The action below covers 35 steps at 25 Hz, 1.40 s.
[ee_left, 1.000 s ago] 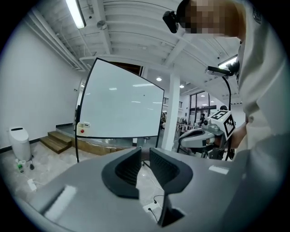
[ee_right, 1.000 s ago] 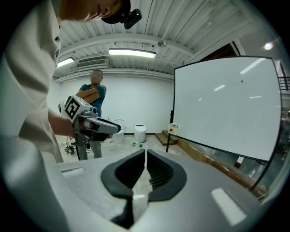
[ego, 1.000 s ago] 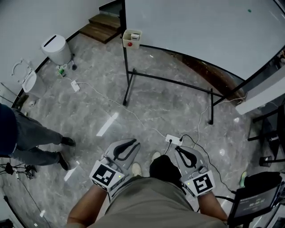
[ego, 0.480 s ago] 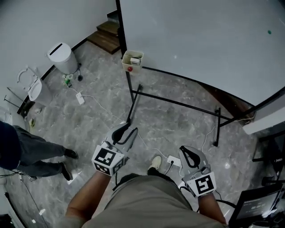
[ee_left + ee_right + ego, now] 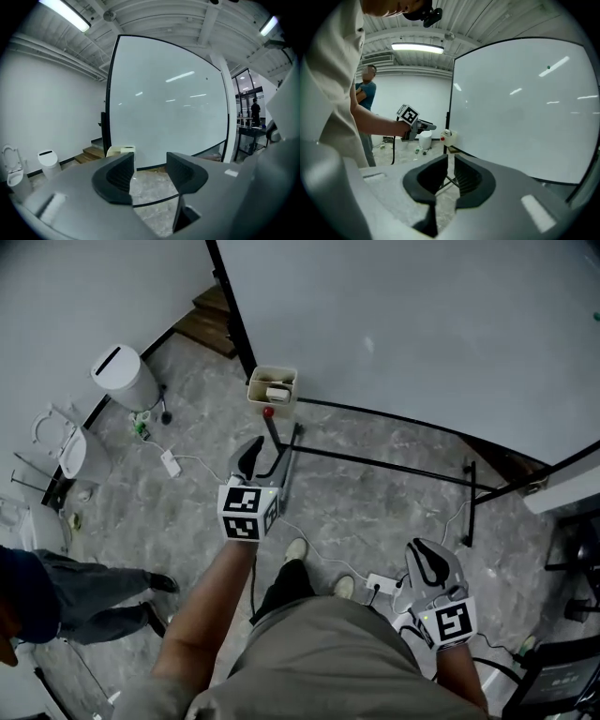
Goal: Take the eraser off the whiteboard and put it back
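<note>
The whiteboard [image 5: 422, 334] stands on a black frame. A cream tray [image 5: 272, 387] hangs at its lower left corner, with the pale eraser [image 5: 277, 392] lying in it and a red knob [image 5: 268, 412] below. My left gripper [image 5: 261, 454] reaches out just short of the tray; its jaws are opening with nothing between them. In the left gripper view the tray [image 5: 120, 151] shows past the left gripper [image 5: 151, 161]. My right gripper [image 5: 427, 554] hangs low by my body, shut and empty. The right gripper view shows the right gripper [image 5: 451, 161] and the tray [image 5: 449, 137] beyond.
The stand's black floor bars [image 5: 375, 462] run under the board. A power strip [image 5: 384, 584] and white cables lie on the marble floor. A white bin [image 5: 124, 377] and wooden steps [image 5: 206, 324] are at the left. A person's legs [image 5: 84, 592] stand at the lower left.
I have come closer to the whiteboard. My left gripper has stretched forward toward the tray and its jaws have parted. The right gripper has stayed low beside my body.
</note>
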Available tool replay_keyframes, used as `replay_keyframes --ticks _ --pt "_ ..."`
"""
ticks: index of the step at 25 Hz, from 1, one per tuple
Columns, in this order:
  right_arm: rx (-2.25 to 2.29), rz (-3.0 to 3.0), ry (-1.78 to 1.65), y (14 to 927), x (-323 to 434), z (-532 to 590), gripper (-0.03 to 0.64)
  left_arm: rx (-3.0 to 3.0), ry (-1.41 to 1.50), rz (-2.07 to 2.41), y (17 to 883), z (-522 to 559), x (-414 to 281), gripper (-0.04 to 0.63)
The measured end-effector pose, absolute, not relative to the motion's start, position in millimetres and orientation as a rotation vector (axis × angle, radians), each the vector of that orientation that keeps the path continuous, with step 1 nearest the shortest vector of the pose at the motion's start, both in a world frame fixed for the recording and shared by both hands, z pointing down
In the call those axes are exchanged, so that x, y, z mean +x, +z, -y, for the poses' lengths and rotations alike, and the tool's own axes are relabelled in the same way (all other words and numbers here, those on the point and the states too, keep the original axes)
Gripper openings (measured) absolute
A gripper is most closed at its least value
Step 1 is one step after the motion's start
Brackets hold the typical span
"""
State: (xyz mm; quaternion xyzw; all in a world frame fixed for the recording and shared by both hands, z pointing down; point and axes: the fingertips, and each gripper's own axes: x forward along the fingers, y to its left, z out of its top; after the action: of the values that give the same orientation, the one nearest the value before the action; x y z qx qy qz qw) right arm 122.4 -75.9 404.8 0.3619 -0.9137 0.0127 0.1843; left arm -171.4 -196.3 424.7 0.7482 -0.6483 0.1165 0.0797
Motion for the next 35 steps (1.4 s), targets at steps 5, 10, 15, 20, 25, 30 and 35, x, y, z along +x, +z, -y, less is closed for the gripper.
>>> replay_keyframes --ticks 5,10,15,20,25,30,35 --pt "1.136 2.522 0.092 407 107 102 0.062 2.201 0.418 1.981 442 270 -209 0.277" --pt "1.232 2.448 0.138 411 96 119 0.067 2.193 0.486 1.985 463 322 -227 0.3" --pt "1.295 2.391 0.176 414 85 132 0.067 2.204 0.539 1.948 487 355 -231 0.301" --pt "1.341 2.342 0.206 418 86 135 0.067 2.208 0.529 1.939 498 365 -230 0.299" --pt "1.372 2.318 0.23 420 90 139 0.067 2.223 0.539 1.94 500 366 -227 0.281" --pt "1.365 2.322 0.233 423 89 140 0.067 2.248 0.526 1.956 489 364 -228 0.281" --pt "1.333 2.347 0.219 421 88 139 0.067 2.291 0.493 1.962 466 356 -223 0.279"
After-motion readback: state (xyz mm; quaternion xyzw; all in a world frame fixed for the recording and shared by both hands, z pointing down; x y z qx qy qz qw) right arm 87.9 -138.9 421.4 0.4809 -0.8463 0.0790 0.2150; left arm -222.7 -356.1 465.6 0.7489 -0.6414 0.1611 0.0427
